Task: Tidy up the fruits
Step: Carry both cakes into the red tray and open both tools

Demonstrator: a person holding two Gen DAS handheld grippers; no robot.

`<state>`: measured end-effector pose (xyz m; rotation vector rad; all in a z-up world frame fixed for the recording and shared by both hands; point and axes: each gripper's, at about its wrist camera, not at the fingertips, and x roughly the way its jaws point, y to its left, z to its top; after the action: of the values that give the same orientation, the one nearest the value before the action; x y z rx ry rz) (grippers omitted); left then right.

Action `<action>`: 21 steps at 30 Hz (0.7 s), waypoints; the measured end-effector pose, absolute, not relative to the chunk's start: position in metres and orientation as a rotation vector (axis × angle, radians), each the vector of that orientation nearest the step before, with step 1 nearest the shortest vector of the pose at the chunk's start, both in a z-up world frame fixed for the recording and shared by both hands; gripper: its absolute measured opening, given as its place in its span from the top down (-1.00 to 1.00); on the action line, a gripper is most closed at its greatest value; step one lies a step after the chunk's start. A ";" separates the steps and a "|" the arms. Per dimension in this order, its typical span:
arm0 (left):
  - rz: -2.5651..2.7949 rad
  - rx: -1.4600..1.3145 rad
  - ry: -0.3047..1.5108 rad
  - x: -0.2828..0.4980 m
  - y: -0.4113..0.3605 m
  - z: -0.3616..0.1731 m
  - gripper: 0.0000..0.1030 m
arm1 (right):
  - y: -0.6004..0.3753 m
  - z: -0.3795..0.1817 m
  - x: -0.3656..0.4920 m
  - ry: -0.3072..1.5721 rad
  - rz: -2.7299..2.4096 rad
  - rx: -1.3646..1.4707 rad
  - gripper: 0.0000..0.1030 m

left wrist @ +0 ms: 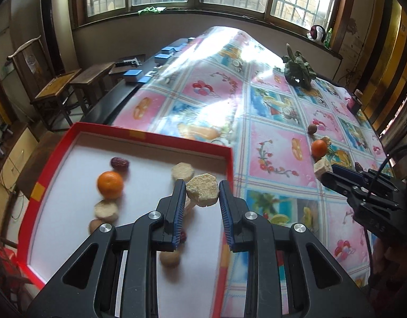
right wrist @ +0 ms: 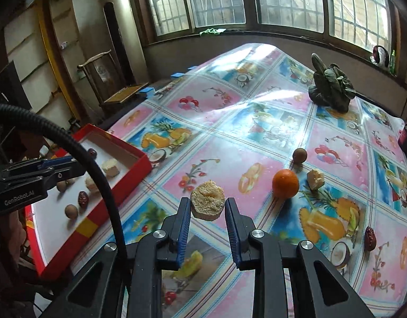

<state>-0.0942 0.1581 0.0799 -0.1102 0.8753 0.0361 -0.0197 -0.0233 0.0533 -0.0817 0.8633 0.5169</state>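
My left gripper (left wrist: 202,194) is shut on a pale crumbly round slice (left wrist: 203,189) and holds it over the red tray (left wrist: 97,129). In the tray lie an orange (left wrist: 110,184), a red date (left wrist: 119,163), pale slices (left wrist: 182,171) and brown longans (left wrist: 170,258). My right gripper (right wrist: 207,208) is shut on another pale slice (right wrist: 207,202) above the tablecloth; it also shows in the left wrist view (left wrist: 333,176). On the cloth lie an orange (right wrist: 285,183), a brown longan (right wrist: 299,155), a small pale piece (right wrist: 315,179) and a red date (right wrist: 370,238).
A flowery plastic tablecloth (right wrist: 230,137) covers the table. A dark leafy vegetable (right wrist: 330,90) sits at the far right. A dark jar (right wrist: 406,136) stands at the right edge. Blue boxes (left wrist: 134,75) and wooden chairs (left wrist: 57,90) are to the left.
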 end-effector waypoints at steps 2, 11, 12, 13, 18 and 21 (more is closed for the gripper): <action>0.057 -0.114 0.870 -0.104 0.166 0.081 0.52 | -0.016 0.056 -0.029 0.859 0.542 -0.063 0.50; 0.166 -0.098 0.842 -0.144 0.210 0.084 0.52 | 0.035 0.072 -0.070 0.826 0.677 -0.098 0.51; 0.174 -0.101 0.840 -0.149 0.215 0.083 0.52 | 0.042 0.072 -0.074 0.829 0.697 -0.098 0.51; 0.178 -0.109 0.842 -0.152 0.220 0.082 0.52 | 0.048 0.073 -0.078 0.831 0.716 -0.099 0.51; 0.196 -0.121 0.872 -0.165 0.235 0.066 0.52 | 0.081 0.072 -0.093 0.833 0.788 -0.136 0.51; 0.216 -0.119 0.881 -0.172 0.242 0.057 0.52 | 0.099 0.068 -0.099 0.845 0.828 -0.148 0.51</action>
<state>-0.1719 0.2419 0.0573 -0.1189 0.8805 0.2156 -0.0991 0.0993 0.0683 -0.1484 0.8452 0.8283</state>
